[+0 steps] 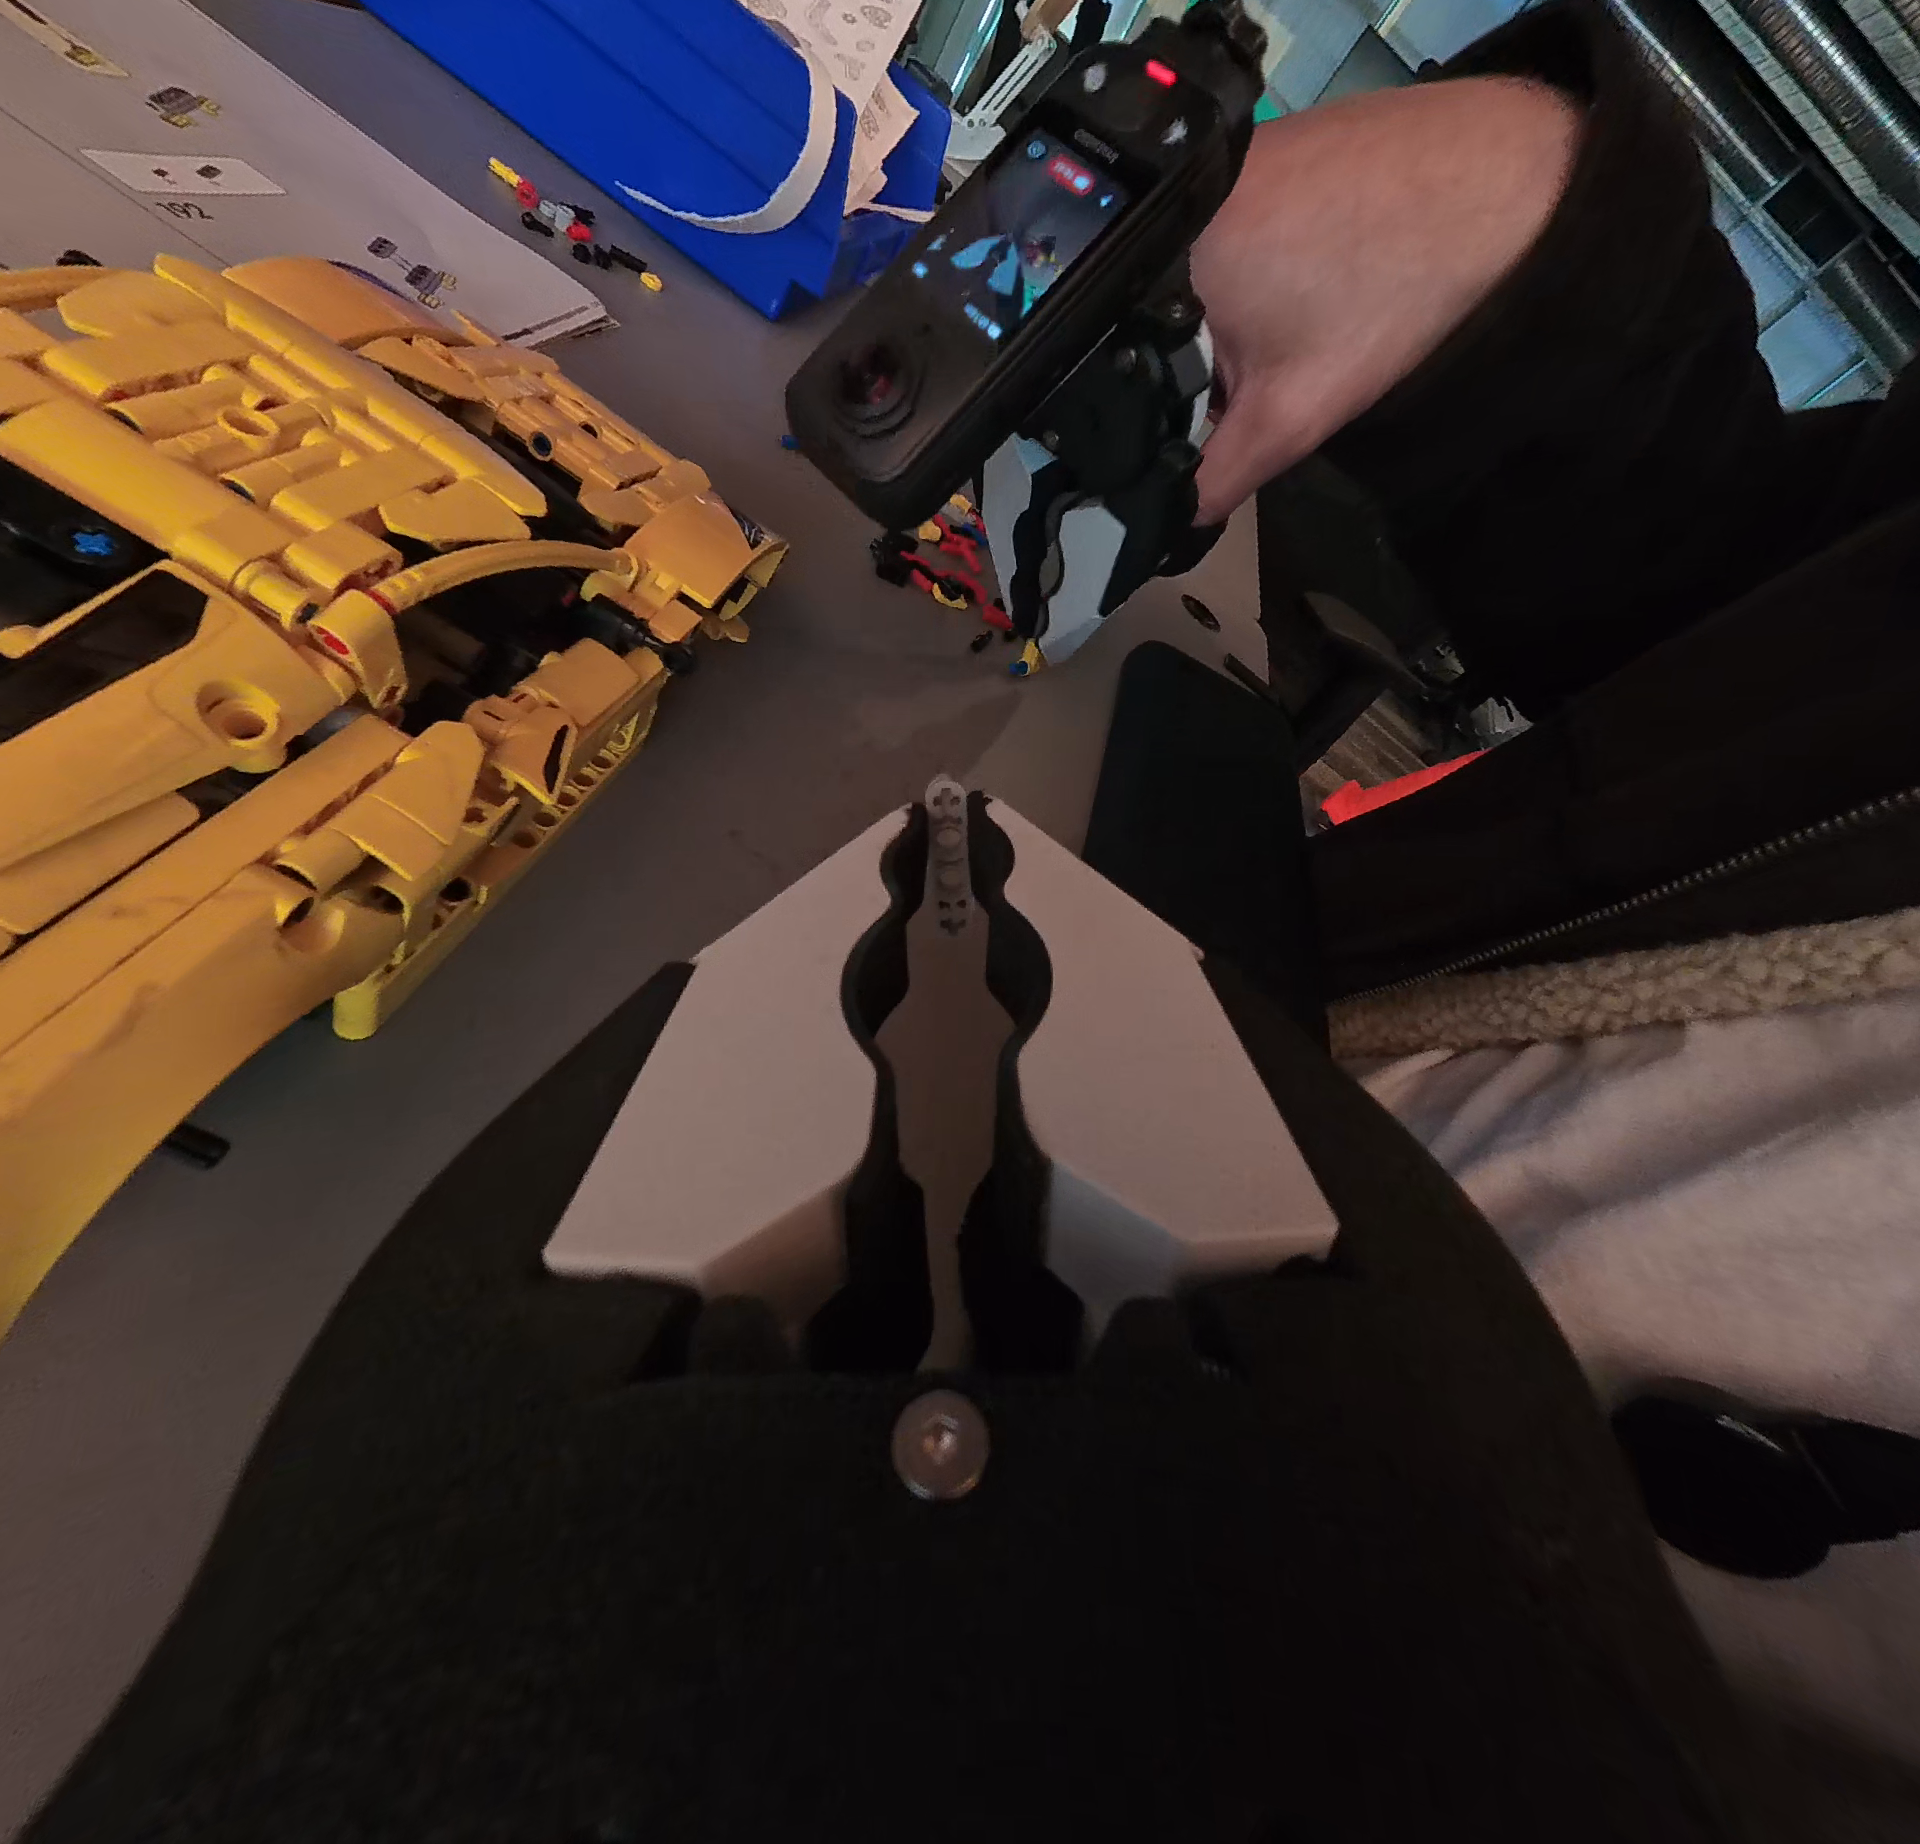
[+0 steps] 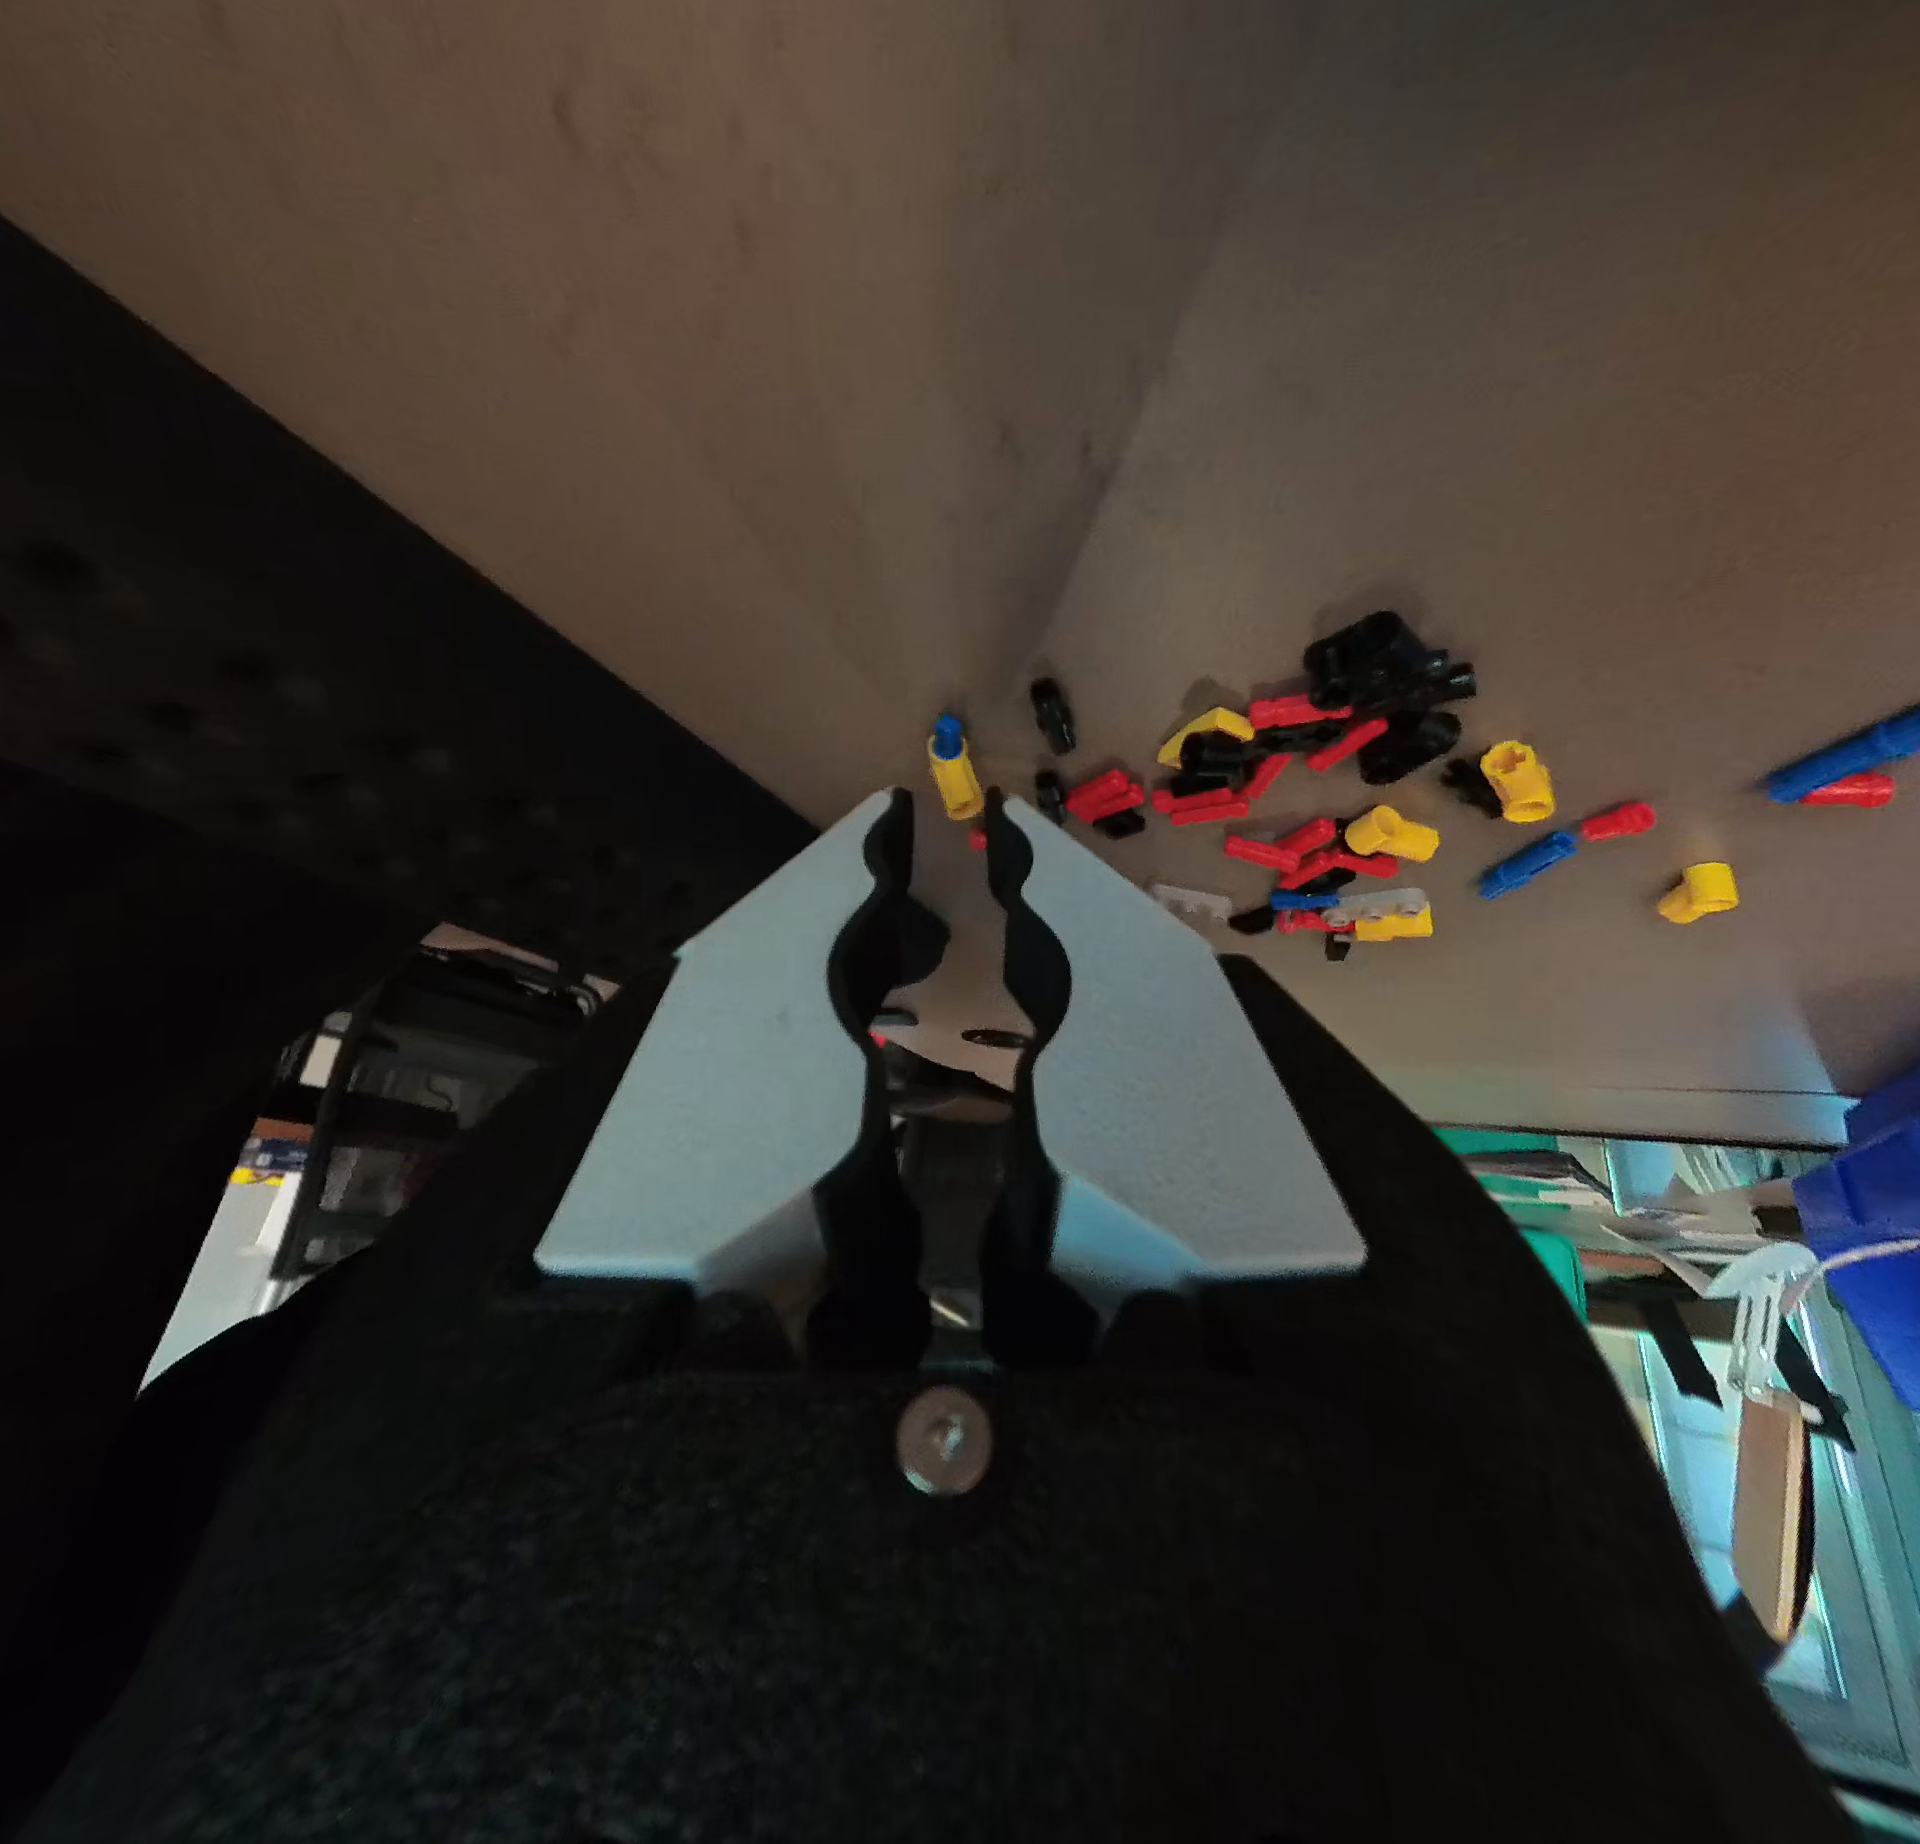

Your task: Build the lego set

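Grey table (image 1: 790, 755): my left claw (image 1: 948, 820) pinches a grey beam (image 1: 948, 864); right claw (image 2: 948, 807), slightly spread, should straddle the yellow pin (image 2: 954, 771) squarely.

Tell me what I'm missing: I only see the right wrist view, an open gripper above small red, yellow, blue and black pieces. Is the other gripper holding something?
Observer: Yes. The left gripper is shut on a thin pale grey beam with holes along it.
Operator: What is being built?
Observer: A large yellow lego car sits on the table, to the left of that gripper.
Operator: Any instructions around?
Observer: An open instruction booklet lies on the table behind the car.
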`<action>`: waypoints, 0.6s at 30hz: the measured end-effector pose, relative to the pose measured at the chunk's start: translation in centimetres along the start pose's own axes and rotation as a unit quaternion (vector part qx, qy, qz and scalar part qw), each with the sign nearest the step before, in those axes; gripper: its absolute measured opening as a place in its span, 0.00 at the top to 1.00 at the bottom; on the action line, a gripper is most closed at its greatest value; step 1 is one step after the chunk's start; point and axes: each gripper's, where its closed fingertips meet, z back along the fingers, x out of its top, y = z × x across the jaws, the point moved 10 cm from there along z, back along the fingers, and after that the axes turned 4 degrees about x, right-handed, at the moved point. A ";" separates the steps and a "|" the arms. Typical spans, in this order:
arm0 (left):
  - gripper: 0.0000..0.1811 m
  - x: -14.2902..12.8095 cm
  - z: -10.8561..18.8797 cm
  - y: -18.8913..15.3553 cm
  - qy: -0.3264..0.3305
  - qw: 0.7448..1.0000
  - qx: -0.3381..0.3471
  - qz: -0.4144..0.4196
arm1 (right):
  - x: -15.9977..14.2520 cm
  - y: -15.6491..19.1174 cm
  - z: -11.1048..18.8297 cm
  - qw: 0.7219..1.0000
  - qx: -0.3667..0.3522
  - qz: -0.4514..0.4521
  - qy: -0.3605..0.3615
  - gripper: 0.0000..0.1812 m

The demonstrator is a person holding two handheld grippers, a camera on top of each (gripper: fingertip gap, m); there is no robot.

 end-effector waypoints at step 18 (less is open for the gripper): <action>0.96 0.0 -0.1 0.0 0.002 1.000 0.000 0.002 | -5.2 -0.5 -3.0 0.947 0.018 -0.034 -0.320 0.97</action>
